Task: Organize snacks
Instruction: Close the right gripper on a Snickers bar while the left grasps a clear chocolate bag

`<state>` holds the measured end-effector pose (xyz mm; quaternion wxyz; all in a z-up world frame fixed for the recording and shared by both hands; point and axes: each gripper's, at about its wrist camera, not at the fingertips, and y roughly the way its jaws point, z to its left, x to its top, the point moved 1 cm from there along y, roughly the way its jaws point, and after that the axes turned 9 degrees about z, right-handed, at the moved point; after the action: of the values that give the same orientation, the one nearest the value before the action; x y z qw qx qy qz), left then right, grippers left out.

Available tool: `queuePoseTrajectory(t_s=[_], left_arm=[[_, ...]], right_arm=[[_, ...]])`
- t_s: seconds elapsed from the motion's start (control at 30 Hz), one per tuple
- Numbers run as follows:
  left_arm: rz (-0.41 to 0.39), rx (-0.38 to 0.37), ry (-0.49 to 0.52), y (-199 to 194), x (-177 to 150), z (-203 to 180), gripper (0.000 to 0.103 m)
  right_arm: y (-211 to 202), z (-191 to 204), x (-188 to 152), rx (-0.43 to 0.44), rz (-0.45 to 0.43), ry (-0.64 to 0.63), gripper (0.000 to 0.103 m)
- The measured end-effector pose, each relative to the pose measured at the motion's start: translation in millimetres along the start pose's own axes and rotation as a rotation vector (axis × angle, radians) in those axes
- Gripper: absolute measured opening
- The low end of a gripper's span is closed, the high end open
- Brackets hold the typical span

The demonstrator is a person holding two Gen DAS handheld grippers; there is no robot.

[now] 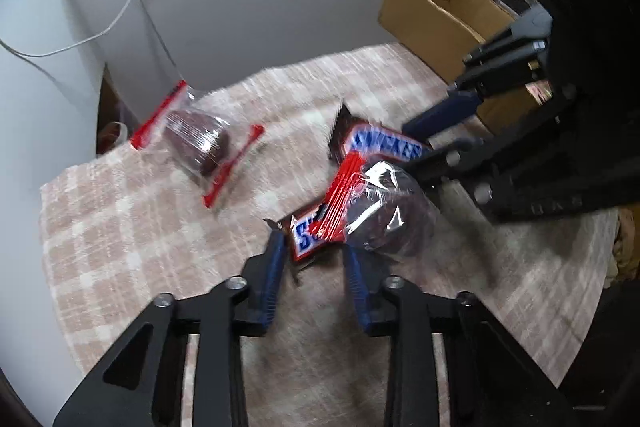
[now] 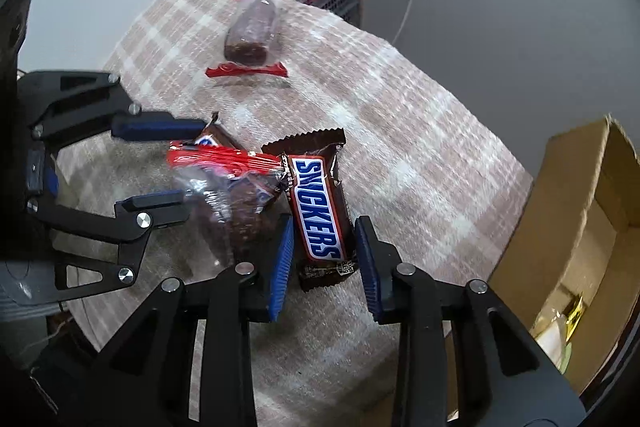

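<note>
The Snickers bar (image 2: pixel 320 211) lies on the checked cloth (image 2: pixel 400 155) between the blue pads of my right gripper (image 2: pixel 325 259), which stands wide with a little room showing on both sides of the wrapper. Just to its left a clear, red-ended cake packet (image 2: pixel 232 195) overlaps a second Snickers bar (image 1: pixel 304 235); my left gripper (image 1: pixel 316 267) is spread around that pair, its pads near them, though I cannot tell whether they touch. Farther back, well apart, another red-ended cake packet (image 2: pixel 252 31) lies alone with bare cloth around it. The cloth's far edge drops off beyond it. An open cardboard box (image 2: pixel 580 219) stands at the cloth's right edge, beside my right gripper.
</note>
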<state>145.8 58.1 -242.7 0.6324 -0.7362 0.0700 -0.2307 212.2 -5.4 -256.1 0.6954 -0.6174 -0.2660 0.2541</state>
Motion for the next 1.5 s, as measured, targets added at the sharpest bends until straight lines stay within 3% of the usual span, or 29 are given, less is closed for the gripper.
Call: queuePoseTrajectory(t_s=[0.07, 0.27, 0.43, 0.67, 0.8, 0.97, 1.2, 1.3, 1.4, 1.5], left_arm=[[0.024, 0.005, 0.009, 4, -5, -5, 0.014], [0.006, 0.038, 0.003, 3, -6, -10, 0.015], [-0.01, 0.117, 0.072, -2, -1, -22, 0.032], [-0.01, 0.183, 0.108, -6, 11, -23, 0.037], [0.001, 0.166, 0.13, -1, 8, -22, 0.037], [-0.024, 0.04, -0.02, -6, -5, -4, 0.038], [-0.072, 0.023, -0.155, -34, -37, 7, 0.038], [-0.092, -0.031, -0.202, -46, -43, 2, 0.038], [-0.106, -0.099, -0.266, -48, -44, -5, 0.057], [-0.129, -0.102, -0.356, -49, -48, -3, 0.059]], right_arm=[[0, -1, 0, -0.002, 0.0, 0.004, 0.031], [3, 2, -5, 0.006, 0.008, -0.008, 0.03], [4, 0, -6, 0.037, 0.007, 0.002, 0.03], [5, 2, 4, 0.093, -0.015, -0.004, 0.03], [6, 7, 3, 0.143, 0.004, -0.03, 0.03], [13, 4, -1, 0.164, 0.021, -0.003, 0.03], [5, 12, -25, 0.188, 0.014, 0.0, 0.03], [-2, 23, -34, 0.197, 0.011, -0.008, 0.03], [-2, 28, -42, 0.204, 0.011, 0.0, 0.03], [-5, 24, -52, 0.173, 0.001, 0.036, 0.03]])
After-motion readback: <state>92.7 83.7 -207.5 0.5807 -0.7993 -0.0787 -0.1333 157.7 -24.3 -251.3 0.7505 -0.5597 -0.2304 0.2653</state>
